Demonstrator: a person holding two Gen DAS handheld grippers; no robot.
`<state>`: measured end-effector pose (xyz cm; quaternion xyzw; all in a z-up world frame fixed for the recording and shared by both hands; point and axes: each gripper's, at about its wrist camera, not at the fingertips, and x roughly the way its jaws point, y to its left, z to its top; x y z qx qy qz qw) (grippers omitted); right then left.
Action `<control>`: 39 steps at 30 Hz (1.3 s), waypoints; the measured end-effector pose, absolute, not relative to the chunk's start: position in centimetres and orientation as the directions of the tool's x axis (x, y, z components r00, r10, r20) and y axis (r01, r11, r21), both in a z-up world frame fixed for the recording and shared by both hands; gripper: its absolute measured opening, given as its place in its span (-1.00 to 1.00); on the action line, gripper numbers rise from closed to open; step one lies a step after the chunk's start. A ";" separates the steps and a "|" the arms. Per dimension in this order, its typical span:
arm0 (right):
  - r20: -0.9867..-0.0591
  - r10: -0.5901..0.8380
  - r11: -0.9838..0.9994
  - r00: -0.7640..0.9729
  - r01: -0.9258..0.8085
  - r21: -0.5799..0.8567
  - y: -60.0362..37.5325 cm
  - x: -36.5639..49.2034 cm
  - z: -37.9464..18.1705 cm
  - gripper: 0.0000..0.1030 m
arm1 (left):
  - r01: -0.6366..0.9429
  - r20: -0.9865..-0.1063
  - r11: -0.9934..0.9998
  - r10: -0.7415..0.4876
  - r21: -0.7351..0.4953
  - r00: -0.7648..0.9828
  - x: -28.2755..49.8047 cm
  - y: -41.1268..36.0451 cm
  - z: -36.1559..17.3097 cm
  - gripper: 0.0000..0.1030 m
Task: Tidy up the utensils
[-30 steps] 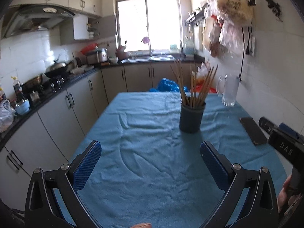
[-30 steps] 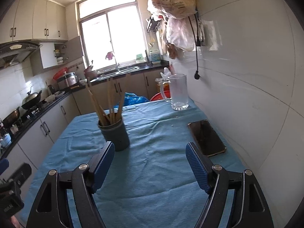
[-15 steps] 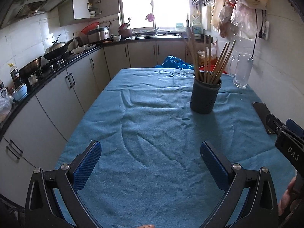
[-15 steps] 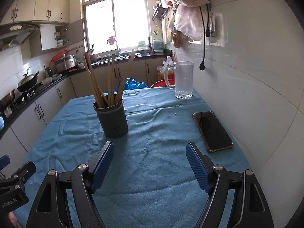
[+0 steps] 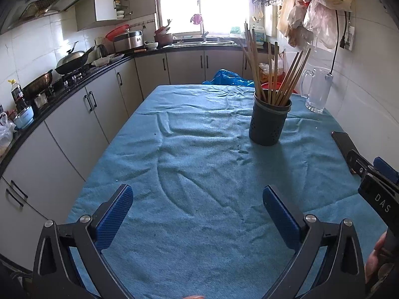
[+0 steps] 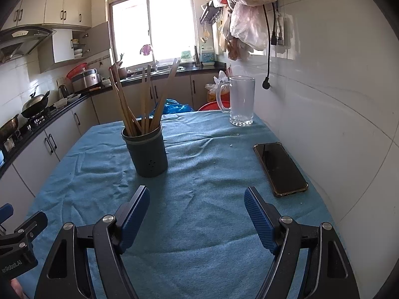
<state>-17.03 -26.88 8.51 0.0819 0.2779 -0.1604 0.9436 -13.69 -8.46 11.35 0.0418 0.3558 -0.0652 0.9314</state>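
A dark round utensil holder point(image 5: 268, 122) stands upright on the blue tablecloth point(image 5: 199, 174) and holds several wooden chopsticks point(image 5: 271, 74). It also shows in the right wrist view point(image 6: 147, 154) with its chopsticks point(image 6: 142, 99). My left gripper point(image 5: 198, 199) is open and empty, low over the cloth, short of the holder and to its left. My right gripper point(image 6: 197, 204) is open and empty, short of the holder and to its right.
A black phone point(image 6: 280, 168) lies on the cloth by the right wall. A glass mug point(image 6: 239, 101) stands at the far right. Kitchen counter and cabinets point(image 5: 82, 104) run along the left. The white wall point(image 6: 336, 99) is close on the right.
Both grippers have moved forward and tilted down toward the table, so the holder looms nearer. Both stay open and empty.
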 end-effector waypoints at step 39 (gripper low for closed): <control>-0.554 -0.257 0.937 0.792 0.344 0.058 -26.4 -17.4 8.3 0.62 | 0.171 -0.672 0.985 -0.118 0.013 0.731 -14.5 -8.8 11.3 1.00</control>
